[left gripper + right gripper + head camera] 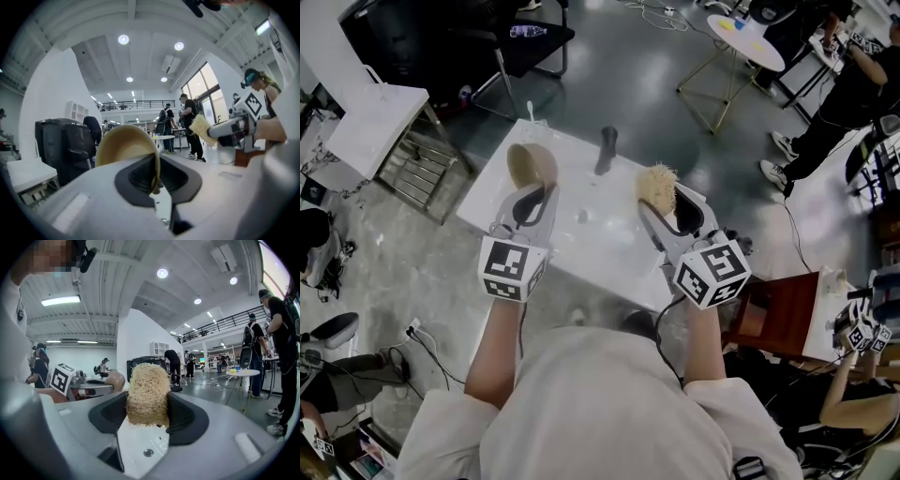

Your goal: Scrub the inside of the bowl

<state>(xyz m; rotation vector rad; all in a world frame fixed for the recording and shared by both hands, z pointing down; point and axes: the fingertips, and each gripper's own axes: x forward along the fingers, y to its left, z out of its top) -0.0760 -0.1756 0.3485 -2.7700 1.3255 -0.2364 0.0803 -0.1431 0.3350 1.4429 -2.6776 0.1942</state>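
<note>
The left tool is held above the left part of the white desk, pointing away from the person. Its 2 jaws are closed tight on the rim of the bowl, a thin tan bowl that sticks out beyond the jaw tips, clear of the desk. In the left gripper view the rim runs straight down between the pads and the bowl's body bulges to the left of them. Near the far edge of the desk, between the 2 tools, stands a dark upright object; what it is cannot be made out. Right of it, the scrubber, a pale, fibrous wad, is clamped between the jaws of the right tool, which stand fairly wide around it. The pads press on both its sides and its top pokes past the tips. Bowl and scrubber are apart, both at about the same height over the desk.
</note>
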